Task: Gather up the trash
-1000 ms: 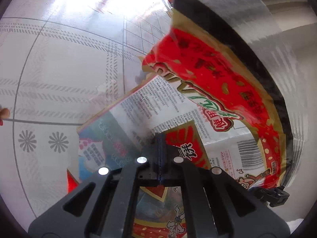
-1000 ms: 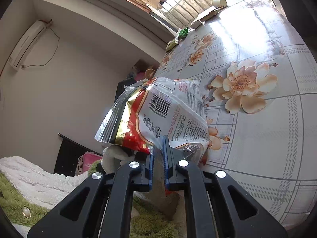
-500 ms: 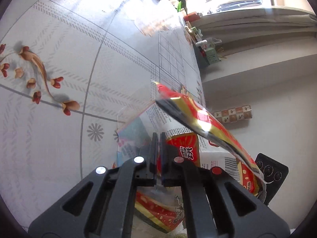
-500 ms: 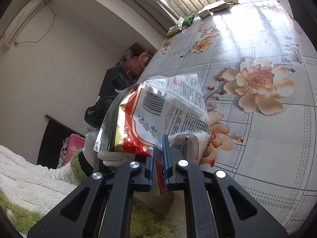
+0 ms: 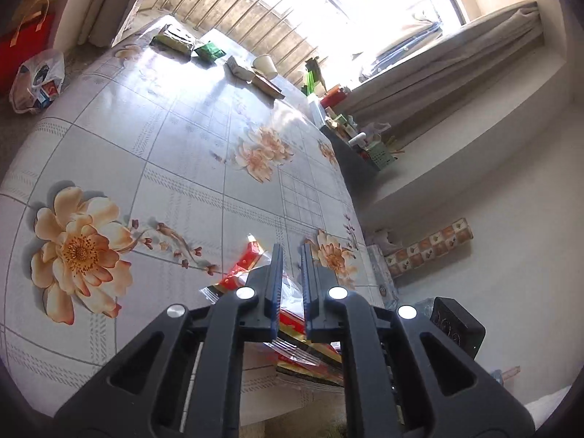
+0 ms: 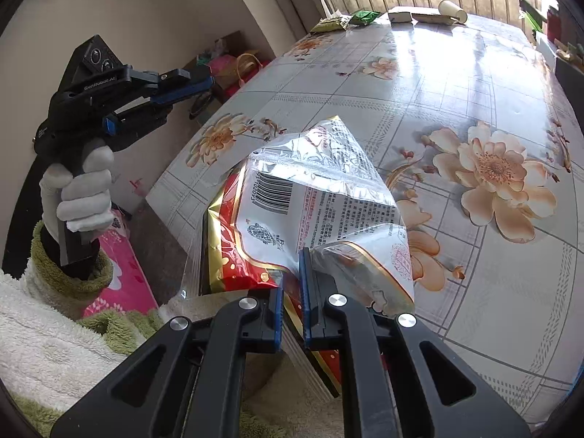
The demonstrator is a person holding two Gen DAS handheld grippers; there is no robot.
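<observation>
Table (image 6: 456, 84), covered by a glossy cloth printed with large peach flowers: it fills both views and carries the remaining litter along its far edge by the window, namely a paper cup (image 6: 452, 11), a flat carton (image 6: 401, 14) and green packets (image 6: 361, 17). These lie well apart from you, which suggests that collection is only partly done.

Snack bag (image 6: 314, 211), the item in hand: you hold it at the near edge of the table, partly over the tabletop and partly beyond it, so that it can be carried off without dragging. It is a large, flat, seemingly empty pouch. The printed back is white with small text and a barcode; the front is red with gold borders; the lining is silvery, and a clear sealed strip runs along one end. The film is creased and folded over on itself, so expect it to crackle and slide rather than hold a shape.

Right gripper (image 6: 292, 292): your fingers are drawn close with a fold of the bag's lower edge pinched between them. It alone carries the bag.

Left gripper (image 6: 175, 84): seen from the right wrist, you hold it raised and clear of the bag, beside the table's left edge. In the left wrist view its jaws have just been opening; the fingers stand a narrow gap apart with nothing pressed between them, the bag lying below and behind.
</observation>
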